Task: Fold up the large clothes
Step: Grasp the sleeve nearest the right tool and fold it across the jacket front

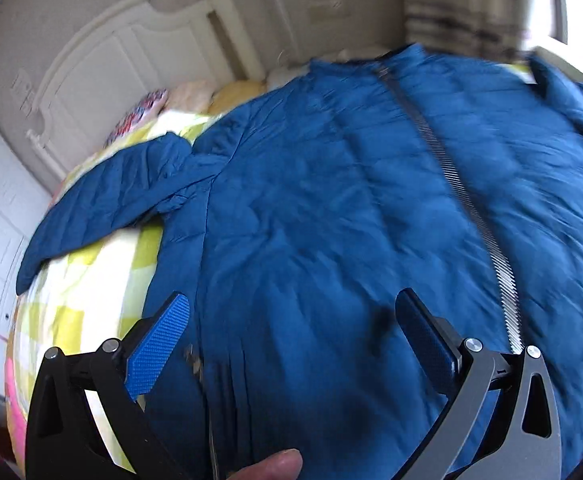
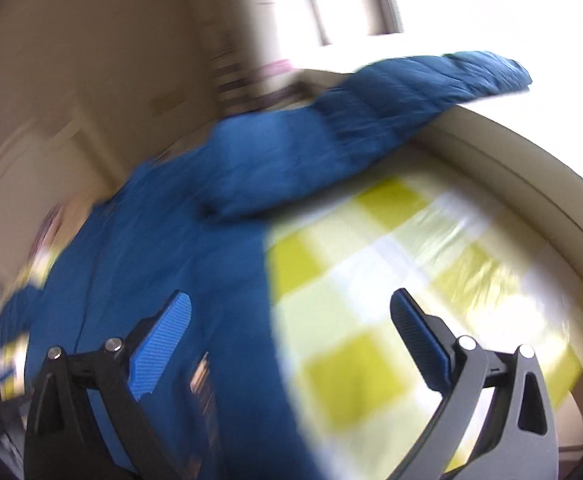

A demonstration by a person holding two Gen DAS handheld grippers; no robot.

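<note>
Blue padded jacket (image 1: 331, 200) spread flat and unfolded on a bed, both grippers empty above it.

Starting at the left: one sleeve (image 1: 103, 204) lies stretched out over the yellow-and-white checked bedcover (image 1: 91, 280), a white headboard (image 1: 91, 72) behind. The left gripper (image 1: 291, 340) hovers wide open over the jacket's lower front, holding nothing; a fingertip (image 1: 275, 464) shows at the bottom edge. The closed zip (image 1: 463, 200) runs up the middle. Further right, the other sleeve (image 2: 411, 96) reaches toward the bed's edge, and the right gripper (image 2: 291, 336) hangs wide open, empty, over the hem and bedcover (image 2: 391, 280). Folding appears not yet begun; every fold remains.
</note>
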